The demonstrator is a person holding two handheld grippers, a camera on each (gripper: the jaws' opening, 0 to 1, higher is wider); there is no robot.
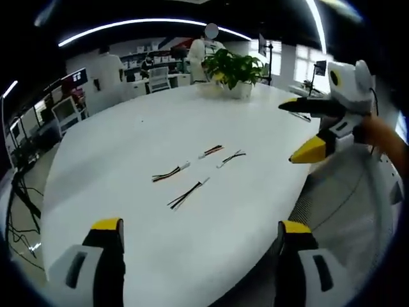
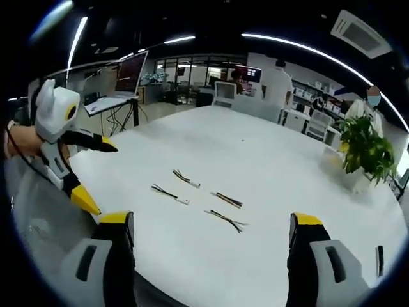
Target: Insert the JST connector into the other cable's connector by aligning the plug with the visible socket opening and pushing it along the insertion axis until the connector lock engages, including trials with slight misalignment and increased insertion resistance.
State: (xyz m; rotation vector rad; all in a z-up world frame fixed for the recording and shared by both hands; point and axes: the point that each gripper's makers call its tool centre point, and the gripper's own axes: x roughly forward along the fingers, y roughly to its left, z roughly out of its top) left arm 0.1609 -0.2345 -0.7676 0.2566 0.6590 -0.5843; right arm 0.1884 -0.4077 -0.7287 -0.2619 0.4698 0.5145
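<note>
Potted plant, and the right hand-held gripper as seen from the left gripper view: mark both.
Potted plant [image 1: 231,69], left gripper view, on its leaves.
Right hand-held gripper [image 1: 300,131], left gripper view, midway between its yellow fingertips.
</note>
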